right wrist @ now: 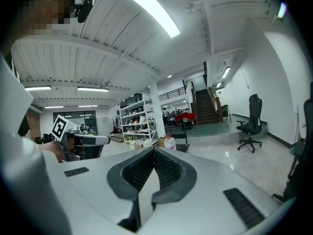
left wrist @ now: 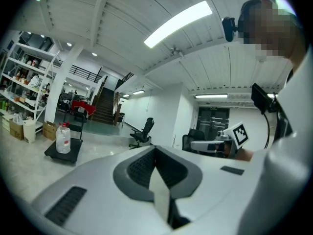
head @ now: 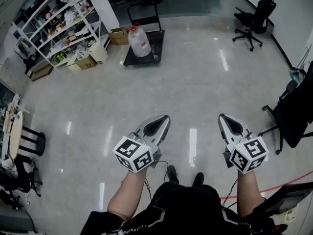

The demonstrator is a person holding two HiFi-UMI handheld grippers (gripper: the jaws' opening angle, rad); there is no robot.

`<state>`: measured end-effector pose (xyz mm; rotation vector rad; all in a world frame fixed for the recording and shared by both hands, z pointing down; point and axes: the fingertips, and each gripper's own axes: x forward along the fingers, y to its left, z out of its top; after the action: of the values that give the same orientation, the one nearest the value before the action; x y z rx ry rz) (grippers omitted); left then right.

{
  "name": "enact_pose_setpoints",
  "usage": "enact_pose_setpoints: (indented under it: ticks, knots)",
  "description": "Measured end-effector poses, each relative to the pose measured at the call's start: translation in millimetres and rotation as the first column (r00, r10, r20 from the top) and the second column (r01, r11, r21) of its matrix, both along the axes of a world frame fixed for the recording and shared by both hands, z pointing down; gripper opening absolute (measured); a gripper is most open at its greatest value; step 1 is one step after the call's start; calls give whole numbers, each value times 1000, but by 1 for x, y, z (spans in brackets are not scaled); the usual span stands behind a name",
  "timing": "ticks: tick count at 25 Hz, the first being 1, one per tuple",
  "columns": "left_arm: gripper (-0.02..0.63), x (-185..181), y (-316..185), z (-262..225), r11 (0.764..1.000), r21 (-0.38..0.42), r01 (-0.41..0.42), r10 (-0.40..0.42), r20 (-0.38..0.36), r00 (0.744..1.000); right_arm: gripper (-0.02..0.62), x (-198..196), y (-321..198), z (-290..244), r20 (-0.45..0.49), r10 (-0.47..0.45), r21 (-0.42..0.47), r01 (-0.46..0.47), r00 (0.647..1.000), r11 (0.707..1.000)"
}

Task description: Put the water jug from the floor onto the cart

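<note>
A clear plastic water jug with a red cap (head: pixel 139 42) stands upright on the deck of a low black platform cart (head: pixel 157 47). It is on the cart's left half, in front of the cart's upright push handle (head: pixel 144 11). The cart rests on a glossy grey floor (head: pixel 195 82).

Left of the cart stands a white open shelving rack (head: pixel 63 28) crowded with goods. A brown cardboard box (head: pixel 119 35) lies between that rack and the cart. A black office chair (head: pixel 253 24) stands well to the cart's right.

Both grippers are held well apart from the cart, on its near side, pointing roughly towards it. The left hand-held gripper (head: pixel 165 117) has its jaws pressed together with nothing between them. The right hand-held gripper (head: pixel 222 116) is likewise closed and empty.
</note>
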<state>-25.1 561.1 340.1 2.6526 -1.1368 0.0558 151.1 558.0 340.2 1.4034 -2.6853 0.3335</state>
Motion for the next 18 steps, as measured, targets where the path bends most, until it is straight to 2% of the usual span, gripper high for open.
enact_pose_setpoints:
  ticks: [6, 15, 18]
  knots:
    - [2, 26, 18, 11, 999, -33, 5, -4, 24, 1000, 3, 28, 9, 13, 11, -1, -17, 1, 1000, 1000]
    - [2, 8, 43, 14, 997, -2, -82, 82, -2, 997, 3, 3, 39, 14, 0, 68, -3, -68, 998, 998]
    - [2, -9, 50, 12, 994, 14, -109, 109, -1, 994, 3, -13, 50, 13, -17, 94, -10, -94, 995, 996]
